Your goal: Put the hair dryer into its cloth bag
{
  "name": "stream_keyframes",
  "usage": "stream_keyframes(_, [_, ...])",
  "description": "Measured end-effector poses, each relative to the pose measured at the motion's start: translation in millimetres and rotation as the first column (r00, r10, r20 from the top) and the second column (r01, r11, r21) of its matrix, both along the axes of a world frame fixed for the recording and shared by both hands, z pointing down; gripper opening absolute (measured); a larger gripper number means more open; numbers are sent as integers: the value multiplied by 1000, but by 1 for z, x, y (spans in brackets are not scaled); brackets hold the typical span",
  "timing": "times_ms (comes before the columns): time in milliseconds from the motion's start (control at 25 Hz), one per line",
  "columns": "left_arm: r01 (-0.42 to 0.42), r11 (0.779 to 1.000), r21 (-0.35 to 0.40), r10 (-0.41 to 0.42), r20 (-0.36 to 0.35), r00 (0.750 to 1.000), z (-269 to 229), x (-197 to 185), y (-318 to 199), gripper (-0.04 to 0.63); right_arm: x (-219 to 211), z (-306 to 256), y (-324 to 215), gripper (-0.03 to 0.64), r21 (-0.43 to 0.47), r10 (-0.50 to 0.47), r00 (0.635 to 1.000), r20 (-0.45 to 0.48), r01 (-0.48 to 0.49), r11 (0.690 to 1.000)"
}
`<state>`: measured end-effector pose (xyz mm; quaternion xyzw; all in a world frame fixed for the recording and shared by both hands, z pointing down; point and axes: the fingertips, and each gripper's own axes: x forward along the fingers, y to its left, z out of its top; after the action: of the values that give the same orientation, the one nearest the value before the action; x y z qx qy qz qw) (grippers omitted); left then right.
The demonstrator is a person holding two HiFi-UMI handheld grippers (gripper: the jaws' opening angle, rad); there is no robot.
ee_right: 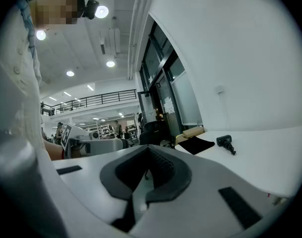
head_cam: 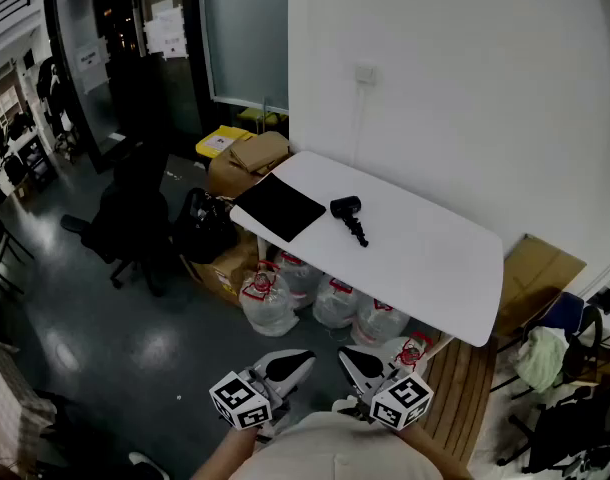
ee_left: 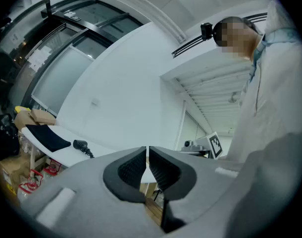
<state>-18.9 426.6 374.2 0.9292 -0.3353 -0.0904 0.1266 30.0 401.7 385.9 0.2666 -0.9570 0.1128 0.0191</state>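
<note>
On the white tabletop (head_cam: 440, 268), set against a plain white wall (head_cam: 465, 88), the hair dryer (head_cam: 346, 208) lay toward the left end, with its cord trailing toward the near edge. The black cloth bag (head_cam: 278, 206) lay flat at the left corner of the tabletop, just beside the hair dryer and not touching it. The rest of the tabletop carried no other item.

A wall socket (head_cam: 365, 72) sat above the tabletop. Large water bottles (head_cam: 335, 303) with red labels stood on the floor (head_cam: 115, 358) beneath it. Cardboard boxes (head_cam: 247, 158) were stacked at its left end. A black office chair (head_cam: 135, 218) stood on the dark, glossy floor further left, in front of a glass partition (head_cam: 245, 28). A slatted wooden board (head_cam: 465, 388) lay near the right end.

The left hand-held gripper (head_cam: 288, 366) and the right hand-held gripper (head_cam: 361, 364) were held low, close to the person's body and well apart from the tabletop. Both had their jaws closed together, with nothing between them.
</note>
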Motion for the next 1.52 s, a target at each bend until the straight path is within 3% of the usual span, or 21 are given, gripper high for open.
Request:
stream_keyframes(320, [9,1000,-14,-9,-12,1000,6,-9,-3,11,-5,8,-5,15,-22,-4,1000,3,4,1000])
stream_keyframes(880, [53,998,-30,-54,-15,998,8,-33,-5,11,-30,6,-14,18,-75,-65,994,90,72,995])
stream_keyframes(1520, [57,996,-63,-59,-24,998,27,-38,-22,11,-28,21,-36,18,-83,-45,998,32,47,995])
